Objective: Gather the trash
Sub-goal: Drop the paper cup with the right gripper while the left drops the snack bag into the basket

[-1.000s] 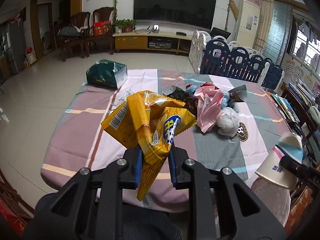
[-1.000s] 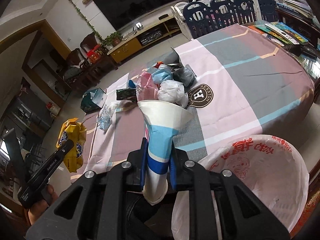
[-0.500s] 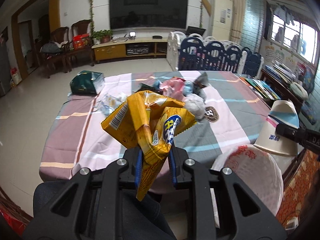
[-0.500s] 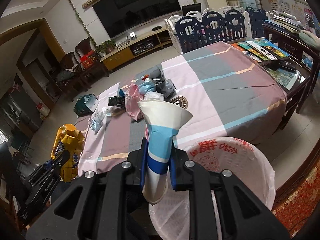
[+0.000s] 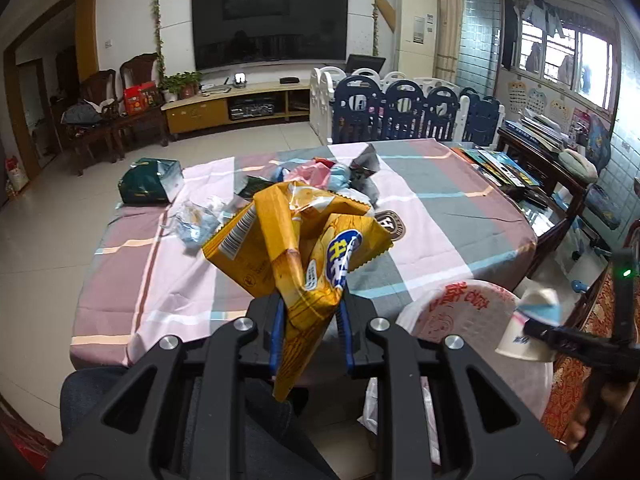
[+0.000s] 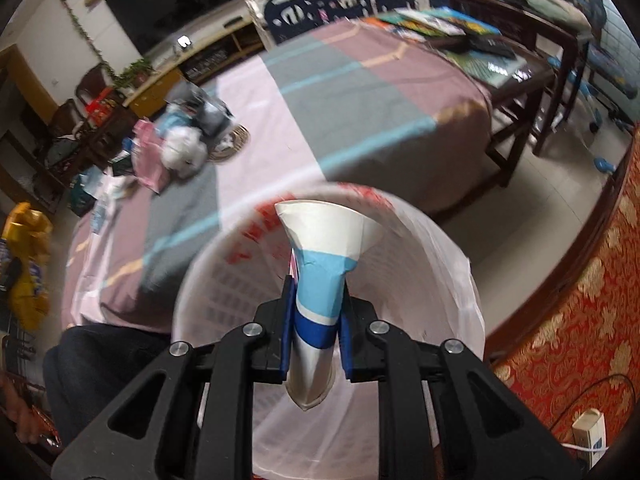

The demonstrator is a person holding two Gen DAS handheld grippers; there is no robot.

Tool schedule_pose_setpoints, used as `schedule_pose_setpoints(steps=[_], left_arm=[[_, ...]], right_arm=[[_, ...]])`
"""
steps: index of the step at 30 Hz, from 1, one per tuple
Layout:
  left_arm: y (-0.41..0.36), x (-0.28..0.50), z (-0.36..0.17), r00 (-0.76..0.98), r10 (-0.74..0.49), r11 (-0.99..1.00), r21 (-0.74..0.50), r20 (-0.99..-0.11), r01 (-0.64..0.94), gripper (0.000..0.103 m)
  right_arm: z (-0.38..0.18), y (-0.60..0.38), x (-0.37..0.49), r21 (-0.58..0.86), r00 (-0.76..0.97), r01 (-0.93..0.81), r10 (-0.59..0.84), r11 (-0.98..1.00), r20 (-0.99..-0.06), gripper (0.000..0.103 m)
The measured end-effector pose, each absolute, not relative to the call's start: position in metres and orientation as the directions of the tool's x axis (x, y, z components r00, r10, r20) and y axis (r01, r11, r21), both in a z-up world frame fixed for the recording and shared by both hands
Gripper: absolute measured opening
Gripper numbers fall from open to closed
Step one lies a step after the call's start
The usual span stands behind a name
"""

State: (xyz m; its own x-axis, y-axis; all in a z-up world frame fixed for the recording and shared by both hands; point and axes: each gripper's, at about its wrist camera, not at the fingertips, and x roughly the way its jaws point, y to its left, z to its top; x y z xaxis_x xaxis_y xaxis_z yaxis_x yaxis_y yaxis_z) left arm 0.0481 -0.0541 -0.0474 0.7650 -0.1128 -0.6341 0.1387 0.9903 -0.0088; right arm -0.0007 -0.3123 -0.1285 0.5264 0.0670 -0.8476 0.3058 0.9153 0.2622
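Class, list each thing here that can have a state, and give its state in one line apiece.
left gripper: shut on yellow snack bag, crumpled.
right gripper: shut on paper cup, squashed, over bin.
trash bin: open, lined with white bag.
television: off.

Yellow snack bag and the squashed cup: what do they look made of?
The yellow snack bag in the left gripper looks like thin plastic film: glossy, sharply creased, with a crimped edge and printed barcode. The cup pinched in the right gripper looks like matte coated paper: white inside, printed blue bands, folded flat without cracking. Any coating cannot be confirmed.
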Motion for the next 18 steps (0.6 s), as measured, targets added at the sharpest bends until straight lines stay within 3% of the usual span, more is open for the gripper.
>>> schedule_pose_setpoints(steps=[5,7,8,9,13,15,18], left_arm=[[-0.063,0.047,-0.053,0.745,-0.132,0.985,-0.004,-0.654,0.171,0.023],[-0.068,0.047,-0.056,0.733,-0.152,0.981,-0.01,-0.664,0.194,0.023],[-0.07,0.048,-0.059,0.716,-0.18,0.976,-0.029,-0.675,0.217,0.023],[-0.071,0.05,-0.062,0.696,-0.211,0.969,-0.053,-0.687,0.241,0.023],[-0.085,0.062,-0.079,0.584,-0.34,0.925,-0.15,-0.737,0.349,0.023],[-0.1,0.065,-0.091,0.504,-0.417,0.885,-0.21,-0.756,0.416,0.023],[-0.128,0.062,-0.106,0.412,-0.467,0.829,-0.224,-0.783,0.513,0.023]], right_arm=[[-0.171,-0.323,-0.005,0.267,0.41,0.394,0.091,0.88,-0.908,0.025],[-0.175,-0.327,-0.007,0.279,0.393,0.423,0.104,0.862,-0.914,0.044],[-0.174,-0.331,-0.008,0.288,0.394,0.439,0.105,0.851,-0.913,0.062],[-0.169,-0.334,-0.011,0.304,0.417,0.45,0.104,0.84,-0.903,0.067],[-0.13,-0.345,-0.017,0.358,0.541,0.432,0.08,0.828,-0.837,0.068],[-0.108,-0.352,-0.023,0.345,0.592,0.439,0.021,0.83,-0.806,0.073],[-0.084,-0.365,-0.033,0.345,0.648,0.465,-0.047,0.815,-0.76,0.075]])
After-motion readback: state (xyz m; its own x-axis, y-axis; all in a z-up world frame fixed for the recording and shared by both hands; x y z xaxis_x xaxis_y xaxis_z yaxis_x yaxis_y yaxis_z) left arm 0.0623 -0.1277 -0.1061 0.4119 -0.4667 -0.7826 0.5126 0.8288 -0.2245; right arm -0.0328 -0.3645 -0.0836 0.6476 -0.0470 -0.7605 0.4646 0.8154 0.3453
